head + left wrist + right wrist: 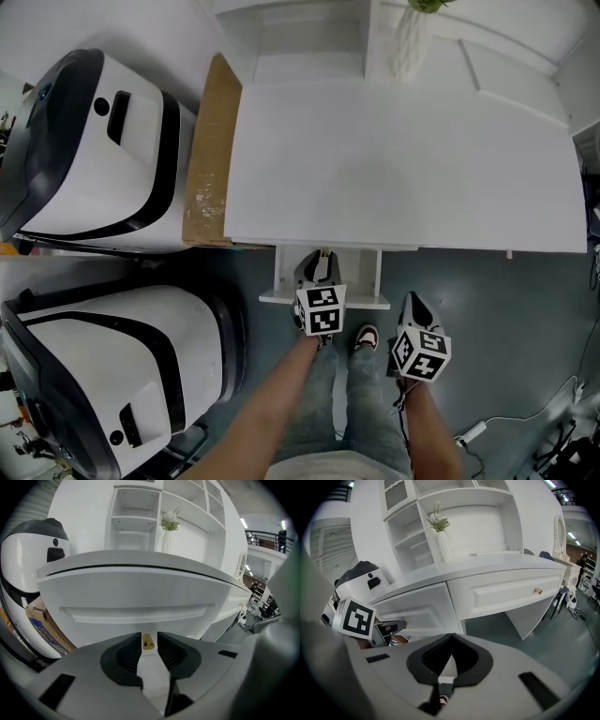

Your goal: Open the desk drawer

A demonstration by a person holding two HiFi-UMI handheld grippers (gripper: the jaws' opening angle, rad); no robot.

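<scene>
Left gripper [149, 638] is mine to watch: its jaws are closed in on the small brass knob [147, 641] at the middle of the drawer [140, 597], with the knob sitting right between the black pads. I read that as a grasp, though the pads look only just against it. From the head view the drawer [366, 301] stands partly out from under the worktop [394, 159], its two side walls showing and its front panel running left to right across my line of pull. The knob lies dead ahead of the left gripper, so I judge the move to be a straight draw back toward my own body, square to that panel.

Right gripper [451, 635] is clenched on nothing, its jaws pressed together, and hangs lower and to the right, apart from the drawer. It is clearly the farther of the two, and its view takes in a second drawer [511, 595] with its own knob [538, 591], fully in.

What stands in the way is mostly me: my legs and a shoe [367, 336] are directly behind the drawer front, so I may need to step back. Two white-and-black machines [94, 150] and a cardboard sheet [211, 150] sit to the left, well clear of the slide path. A vase [410, 42] stands at the back of the worktop.
</scene>
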